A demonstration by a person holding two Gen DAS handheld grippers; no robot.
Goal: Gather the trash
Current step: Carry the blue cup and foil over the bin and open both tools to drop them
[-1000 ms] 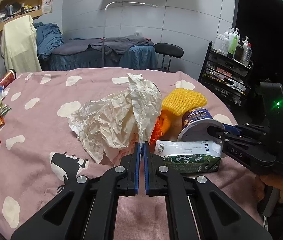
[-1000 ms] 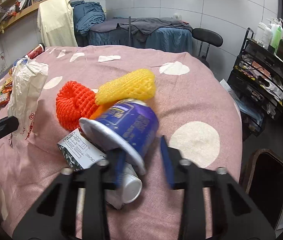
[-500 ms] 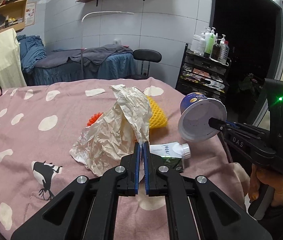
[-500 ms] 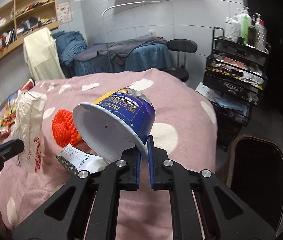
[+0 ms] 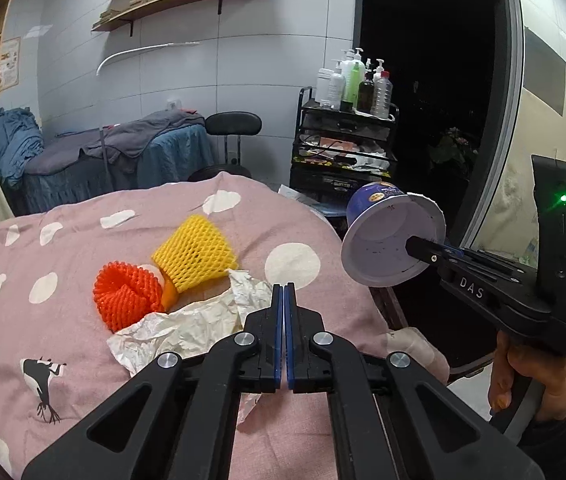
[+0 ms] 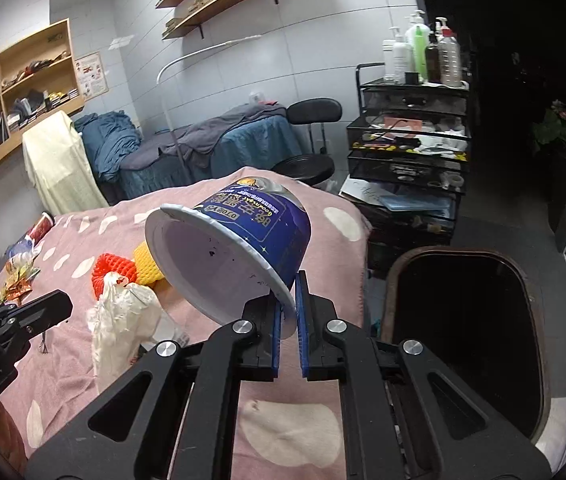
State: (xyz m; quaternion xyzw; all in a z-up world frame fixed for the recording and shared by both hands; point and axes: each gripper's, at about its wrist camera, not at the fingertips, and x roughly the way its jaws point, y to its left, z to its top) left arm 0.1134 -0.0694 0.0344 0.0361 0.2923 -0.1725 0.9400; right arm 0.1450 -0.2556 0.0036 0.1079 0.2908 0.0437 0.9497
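Note:
My right gripper (image 6: pixel 287 288) is shut on the white rim of a blue paper cup (image 6: pixel 259 224). It holds the cup tilted in the air, mouth toward me, over the right edge of the pink bed (image 6: pixel 303 432). In the left wrist view the blue cup (image 5: pixel 391 240) hangs off the right gripper (image 5: pixel 415 246), which a hand grips. My left gripper (image 5: pixel 284 296) is shut on a crumpled white bag (image 5: pixel 187 328), which hangs upright in the right wrist view as the white bag (image 6: pixel 123 320). An orange foam net (image 5: pixel 127 296) and a yellow foam net (image 5: pixel 195 256) lie just beyond it.
A dark open bin (image 6: pixel 463 320) stands on the floor just right of the bed. Behind it are a black rack (image 6: pixel 407 148) with bottles and a black stool (image 6: pixel 307 160). Snack wrappers (image 6: pixel 19 276) lie at the bed's far left.
The right jaws closed on the cup's rim and lifted it off the bed, carrying it right toward the edge. The left gripper also moved right, dragging the white bag off the foam nets.

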